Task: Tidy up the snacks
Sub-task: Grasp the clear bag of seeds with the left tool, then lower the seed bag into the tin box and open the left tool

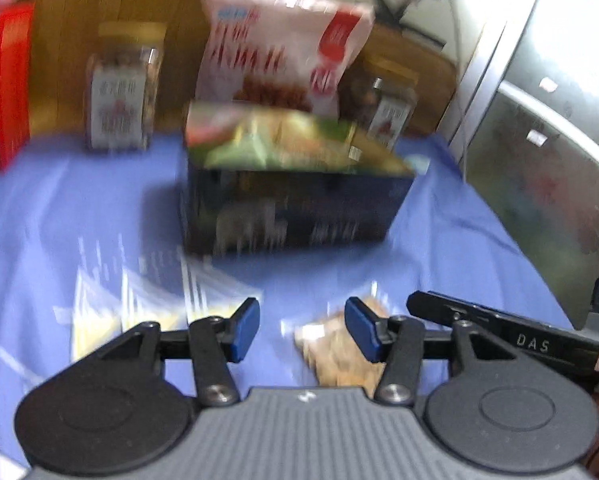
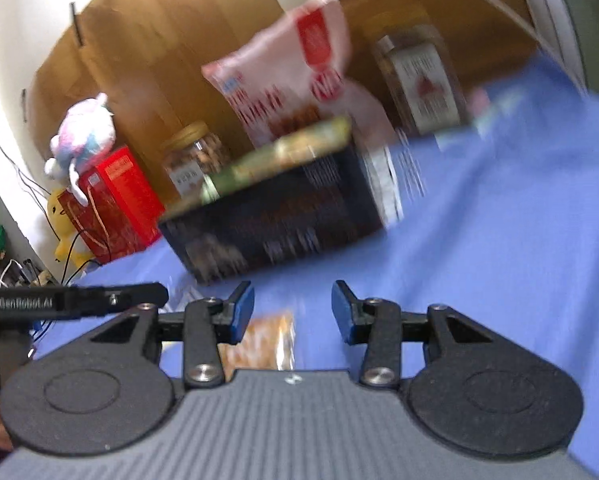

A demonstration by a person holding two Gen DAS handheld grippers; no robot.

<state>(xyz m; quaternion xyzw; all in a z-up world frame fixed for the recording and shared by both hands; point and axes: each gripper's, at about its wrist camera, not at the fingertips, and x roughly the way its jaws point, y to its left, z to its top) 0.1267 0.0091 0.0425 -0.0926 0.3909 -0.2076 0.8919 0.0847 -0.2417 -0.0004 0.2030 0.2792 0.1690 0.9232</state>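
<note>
Crinkly clear snack packets lie on smooth blue cloth at lower centre, beneath both grippers' parted, empty blue-padded fingers, before the dark rectangular box holding glossy bags.

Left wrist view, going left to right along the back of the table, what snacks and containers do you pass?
Red box, left jar, pink and white bag standing in the dark box, right jar.
</note>
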